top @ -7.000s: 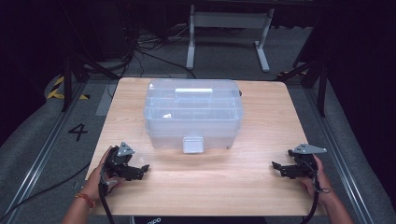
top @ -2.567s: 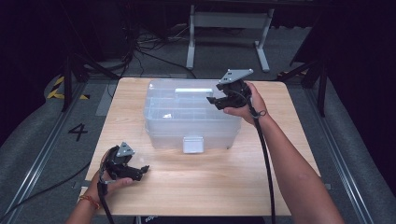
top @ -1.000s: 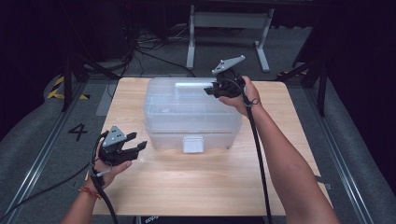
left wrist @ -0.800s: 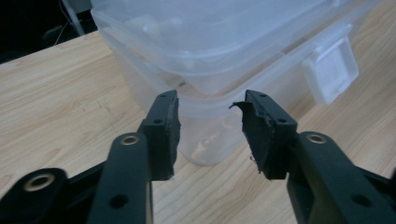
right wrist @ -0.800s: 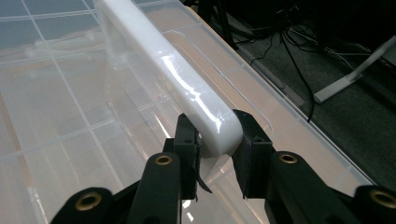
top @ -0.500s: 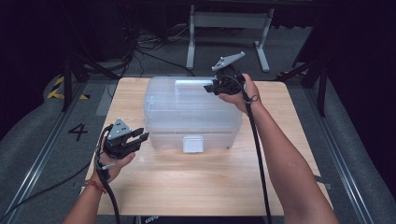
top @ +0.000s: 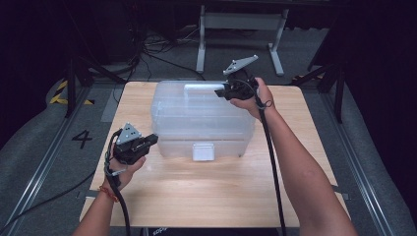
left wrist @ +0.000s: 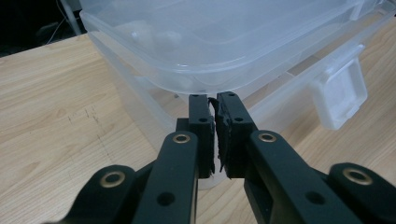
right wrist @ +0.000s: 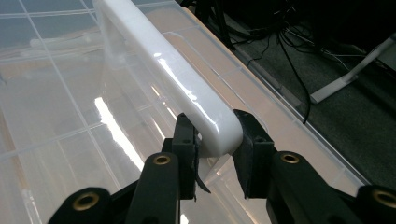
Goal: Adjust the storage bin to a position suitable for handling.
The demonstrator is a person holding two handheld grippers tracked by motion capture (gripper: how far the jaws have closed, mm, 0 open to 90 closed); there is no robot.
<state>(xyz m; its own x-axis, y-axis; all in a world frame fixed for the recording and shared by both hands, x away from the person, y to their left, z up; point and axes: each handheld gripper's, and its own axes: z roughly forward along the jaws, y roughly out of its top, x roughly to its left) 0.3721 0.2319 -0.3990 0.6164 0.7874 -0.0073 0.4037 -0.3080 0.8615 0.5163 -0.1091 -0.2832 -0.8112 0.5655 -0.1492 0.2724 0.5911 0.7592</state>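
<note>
Clear plastic box (top: 201,120) sits mid-table (top: 221,196); the right gripper (top: 227,91) clamps the white handle (right wrist: 187,98) on its lid, while the left gripper (left wrist: 212,123), jaws just closed together on nothing, noses under the lid's near-left rim. For a clean lift, the clamped handle should probably stay steady. The left gripper view shows the front latch (left wrist: 343,95) side-on, and the right gripper view shows the pads pinching the handle's end.
</note>
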